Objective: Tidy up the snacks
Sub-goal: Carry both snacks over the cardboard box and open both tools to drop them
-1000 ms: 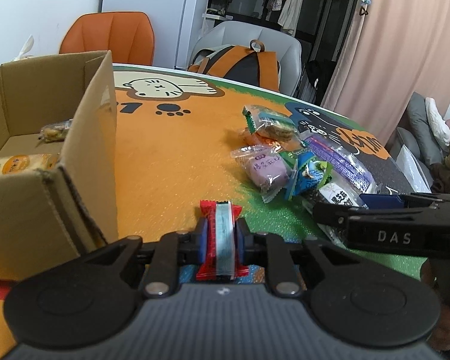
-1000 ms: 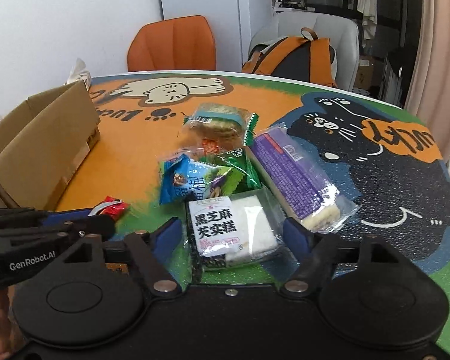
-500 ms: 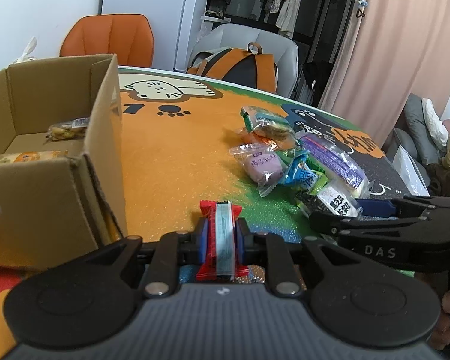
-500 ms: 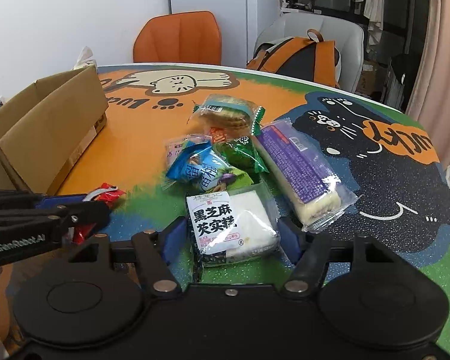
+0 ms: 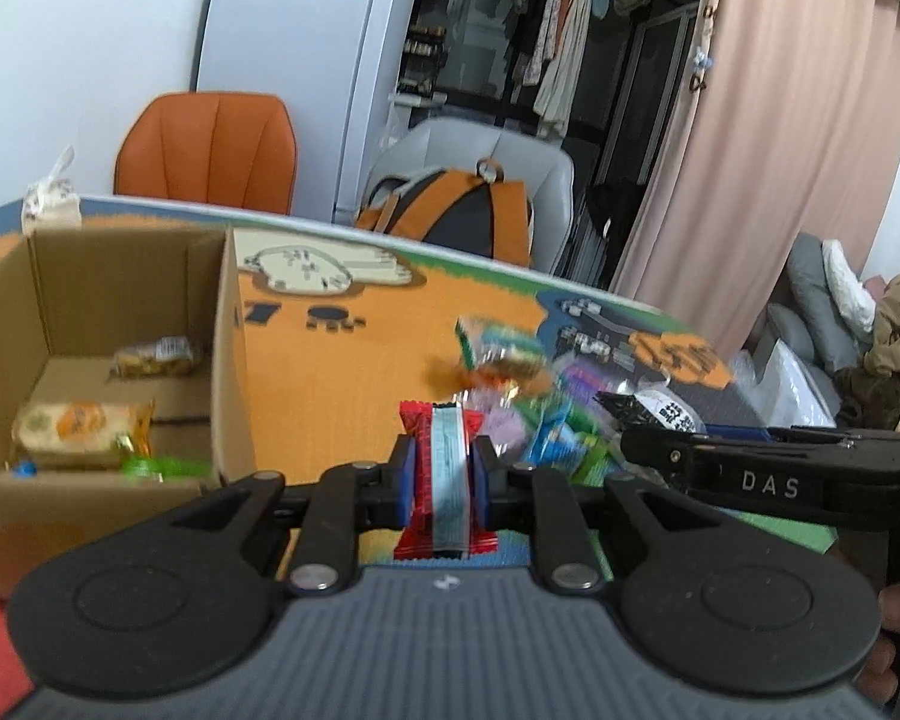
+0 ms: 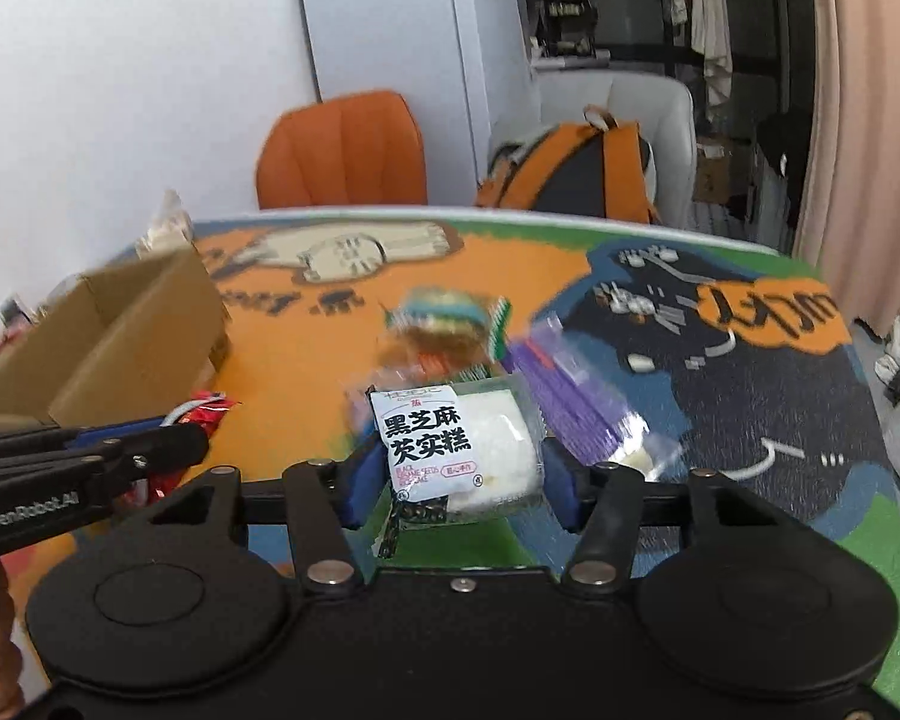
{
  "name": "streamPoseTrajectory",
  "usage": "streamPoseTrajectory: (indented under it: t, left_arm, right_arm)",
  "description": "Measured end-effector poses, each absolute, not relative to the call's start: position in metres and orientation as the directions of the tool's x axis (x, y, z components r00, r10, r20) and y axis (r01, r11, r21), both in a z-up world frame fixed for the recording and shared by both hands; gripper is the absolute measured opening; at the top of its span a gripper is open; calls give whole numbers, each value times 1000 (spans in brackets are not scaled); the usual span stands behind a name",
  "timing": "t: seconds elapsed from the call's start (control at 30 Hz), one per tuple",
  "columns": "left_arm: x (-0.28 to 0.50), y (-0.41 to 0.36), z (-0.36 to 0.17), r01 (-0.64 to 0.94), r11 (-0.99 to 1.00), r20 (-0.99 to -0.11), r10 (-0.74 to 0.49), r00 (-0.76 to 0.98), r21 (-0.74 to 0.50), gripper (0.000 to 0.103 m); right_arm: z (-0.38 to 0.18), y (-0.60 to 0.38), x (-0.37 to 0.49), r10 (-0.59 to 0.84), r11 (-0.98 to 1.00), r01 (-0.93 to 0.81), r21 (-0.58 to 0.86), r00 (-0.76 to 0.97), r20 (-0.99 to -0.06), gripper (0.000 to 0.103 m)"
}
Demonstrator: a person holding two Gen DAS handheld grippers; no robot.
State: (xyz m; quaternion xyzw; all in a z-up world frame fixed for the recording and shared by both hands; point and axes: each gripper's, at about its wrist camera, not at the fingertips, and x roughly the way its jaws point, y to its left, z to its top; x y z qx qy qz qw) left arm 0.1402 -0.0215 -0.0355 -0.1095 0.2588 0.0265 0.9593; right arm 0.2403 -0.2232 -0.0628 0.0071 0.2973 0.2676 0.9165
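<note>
Right now, at the far left, your cardboard box [image 5: 120, 312] is sitting open on the counter [image 5: 342, 360], with a few wrapped snacks already lying on its floor, among them a pale packet with an orange print [image 5: 78, 429]. Just right of the box wall, your left hand-held gripper [image 5: 441, 474] is clamping a red snack bar with a pale blue stripe [image 5: 444, 468], its blue pads pressing on both long edges and the bar standing upright above the counter. Further right, the loose pile of snacks [image 6: 450, 330] is lying blurred on the orange and dark print, a purple packet [image 6: 576, 402] among them. At the right, your right hand-held gripper [image 6: 456, 468] is closing around the white sesame cake packet [image 6: 450, 450]; the packet is sitting between the blue pads, seemingly lifted clear of the counter, though you cannot tell whether the pads are pressing on it.
</note>
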Motion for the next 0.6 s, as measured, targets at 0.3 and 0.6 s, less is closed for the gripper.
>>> streamPoseTrajectory:
  t: [0.3,0.6]
  left_arm:
    - [132,-7,0,-125,970,-427,25,904,-208,18]
    - [126,26,17,-200,956,-394,103,913,-213,18]
  right_arm:
    - [-28,-210,236,578,811,-544,217,683,-447,54]
    - [-10,-180,232,626,773,-599,208,666,-406,54]
